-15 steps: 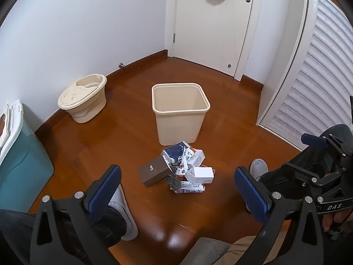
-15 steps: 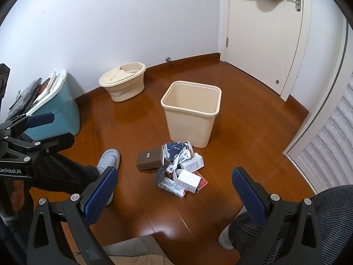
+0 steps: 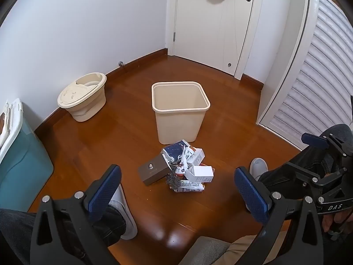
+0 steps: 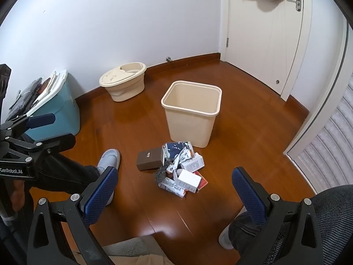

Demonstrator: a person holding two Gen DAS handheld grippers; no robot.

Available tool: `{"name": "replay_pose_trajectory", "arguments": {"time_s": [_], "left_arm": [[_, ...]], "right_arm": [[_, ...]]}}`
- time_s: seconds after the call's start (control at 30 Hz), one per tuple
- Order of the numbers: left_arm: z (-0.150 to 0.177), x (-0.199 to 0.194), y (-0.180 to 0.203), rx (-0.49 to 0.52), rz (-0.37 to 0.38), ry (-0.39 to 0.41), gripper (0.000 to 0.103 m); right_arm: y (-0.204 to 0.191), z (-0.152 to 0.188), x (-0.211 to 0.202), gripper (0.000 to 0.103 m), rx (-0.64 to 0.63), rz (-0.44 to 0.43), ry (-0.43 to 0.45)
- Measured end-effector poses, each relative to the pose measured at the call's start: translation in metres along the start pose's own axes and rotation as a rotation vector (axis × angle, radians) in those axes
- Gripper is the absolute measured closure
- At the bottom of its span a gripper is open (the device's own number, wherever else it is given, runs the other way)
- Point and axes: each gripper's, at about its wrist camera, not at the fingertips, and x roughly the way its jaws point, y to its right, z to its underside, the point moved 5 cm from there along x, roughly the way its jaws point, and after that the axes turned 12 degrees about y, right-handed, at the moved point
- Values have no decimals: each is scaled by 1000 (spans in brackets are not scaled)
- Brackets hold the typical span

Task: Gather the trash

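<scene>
Left wrist view looks down on a wooden floor [image 3: 110, 137] with the left gripper [image 3: 176, 187] held above it, its blue pads [image 3: 103, 187] wide apart and nothing between them. Past the pads lies the trash [image 3: 185, 170], a small heap in the middle of the floor: a brown box [image 3: 152, 172] at its left edge, a white box [image 3: 201, 173] at its right, a dark blue packet [image 3: 174, 150] at the far side, and crumpled wrappers with a grey scrubber among them. Just beyond the heap stands a cream bin [image 3: 181, 112], upright, near the trash but not touching it. No trash shows in the part of the bin's inside that is visible. Far left, against the wall, sits a cream bucket [image 3: 82, 97], and at the near left a teal tub [image 3: 22, 154]. A white door [image 3: 209, 33] closes the far side.

Right wrist view shows the right gripper [image 4: 175, 190] likewise above the floor, jaws spread, gripping nothing. The heap [image 4: 181, 170] lies between and beyond its pads [image 4: 249, 192], with the bin [image 4: 192, 112] just behind it. At the left edge of this view the left gripper appears from the side, held apart from the trash. A grey shoe [image 4: 109, 156] rests on the floor left of the brown box [image 4: 150, 159].
</scene>
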Motion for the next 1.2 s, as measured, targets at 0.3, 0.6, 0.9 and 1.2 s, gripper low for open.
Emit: {"name": "replay_pose_trajectory", "arguments": {"time_s": [0.3,0.6,0.9,1.2], "left_arm": [[6,0,0,0,-1,-2,0],[8,1,-2,-5,2,-4,0],[8,2,-2,-4,-1,-8,0],[9,1,-2,-4,2,-11,0]], "right_arm": [[0,1,0,0,2,1,1],[-1,1,-1,0,1,0,1],[-1,0,0,0,2,0,0],[-1,0,0,0,2,0,0]]}}
